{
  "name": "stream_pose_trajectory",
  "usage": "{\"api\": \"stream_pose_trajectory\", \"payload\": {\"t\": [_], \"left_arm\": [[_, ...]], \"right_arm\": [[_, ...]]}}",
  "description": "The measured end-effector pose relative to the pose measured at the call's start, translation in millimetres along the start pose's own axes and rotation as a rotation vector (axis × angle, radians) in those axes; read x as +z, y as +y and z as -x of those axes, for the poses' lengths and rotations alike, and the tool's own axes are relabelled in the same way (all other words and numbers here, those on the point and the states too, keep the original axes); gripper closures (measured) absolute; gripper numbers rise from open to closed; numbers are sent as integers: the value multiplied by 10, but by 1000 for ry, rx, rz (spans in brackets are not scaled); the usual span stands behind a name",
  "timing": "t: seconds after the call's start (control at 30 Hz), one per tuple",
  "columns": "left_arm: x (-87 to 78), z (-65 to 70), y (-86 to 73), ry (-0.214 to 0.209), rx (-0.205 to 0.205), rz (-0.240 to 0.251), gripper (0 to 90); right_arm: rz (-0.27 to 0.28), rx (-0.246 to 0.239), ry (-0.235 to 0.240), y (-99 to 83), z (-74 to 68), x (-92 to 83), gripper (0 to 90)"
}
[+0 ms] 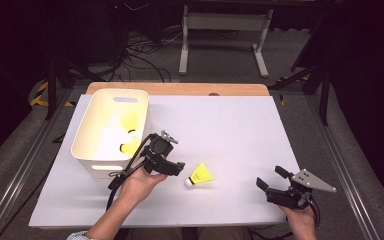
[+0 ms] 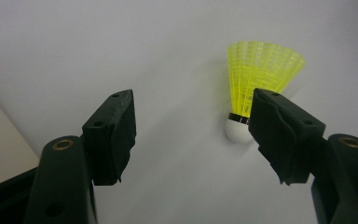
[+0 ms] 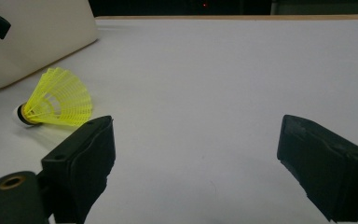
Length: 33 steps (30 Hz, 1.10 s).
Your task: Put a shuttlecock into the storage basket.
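Shuttlecock (image 1: 200,175) beside left gripper (image 1: 172,169)

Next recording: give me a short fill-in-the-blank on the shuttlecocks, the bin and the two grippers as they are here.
1. The shuttlecock lying on the white table has a skirt coloured ____.
2. The jaws of the left gripper stand ____, with nothing between them.
3. The white bin holds ____ shuttlecocks.
4. The right gripper holds ____.

Missing words: yellow; open; two; nothing
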State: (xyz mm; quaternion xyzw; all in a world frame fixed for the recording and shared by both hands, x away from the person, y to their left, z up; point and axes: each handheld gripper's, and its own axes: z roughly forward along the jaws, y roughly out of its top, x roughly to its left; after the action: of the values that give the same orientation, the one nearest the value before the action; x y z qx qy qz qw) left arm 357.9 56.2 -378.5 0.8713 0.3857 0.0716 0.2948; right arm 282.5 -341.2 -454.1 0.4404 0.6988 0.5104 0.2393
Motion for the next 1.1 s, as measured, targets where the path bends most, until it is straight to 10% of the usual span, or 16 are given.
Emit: {"api": "stream_pose_trajectory", "payload": {"t": [1.1], "left_arm": [[216,124,-131,-34,26,-43,333]], "right_arm": [[-1,-2,0,-1,0,0,121]]}}
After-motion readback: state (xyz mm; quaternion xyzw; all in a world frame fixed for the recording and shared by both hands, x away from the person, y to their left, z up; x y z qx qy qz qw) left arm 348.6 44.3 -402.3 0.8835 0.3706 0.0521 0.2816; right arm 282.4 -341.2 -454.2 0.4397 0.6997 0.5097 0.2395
